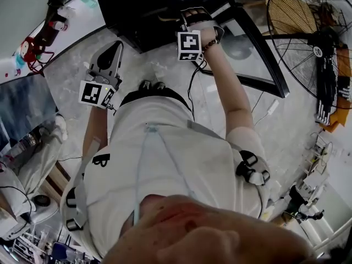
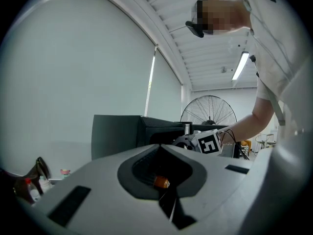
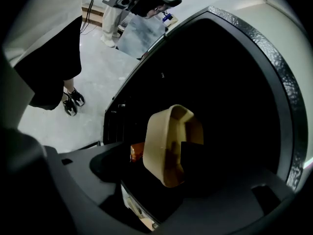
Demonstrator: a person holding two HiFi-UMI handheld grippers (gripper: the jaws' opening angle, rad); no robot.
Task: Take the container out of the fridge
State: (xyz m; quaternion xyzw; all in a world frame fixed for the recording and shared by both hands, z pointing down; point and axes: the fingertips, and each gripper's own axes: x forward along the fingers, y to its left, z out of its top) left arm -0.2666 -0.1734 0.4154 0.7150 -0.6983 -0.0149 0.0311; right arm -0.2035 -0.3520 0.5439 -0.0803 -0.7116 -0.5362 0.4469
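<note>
The right gripper (image 3: 182, 164) reaches into the dark fridge (image 3: 234, 72). Its fingers (image 3: 193, 153) are clamped on the wall of the tan container (image 3: 164, 141). The container is tipped on its side and looks to be inside the fridge. The left gripper (image 2: 167, 206) is out over the floor (image 1: 71, 70), with its fingers together and nothing in them. I think the grab is done. Next comes pulling the container out slowly, so it does not bump the fridge edge or slip.

Container (image 3: 166, 141) beige; fridge (image 3: 225, 67) interior black, seemingly; floor (image 3: 95, 80) pale grey, marbled.
</note>
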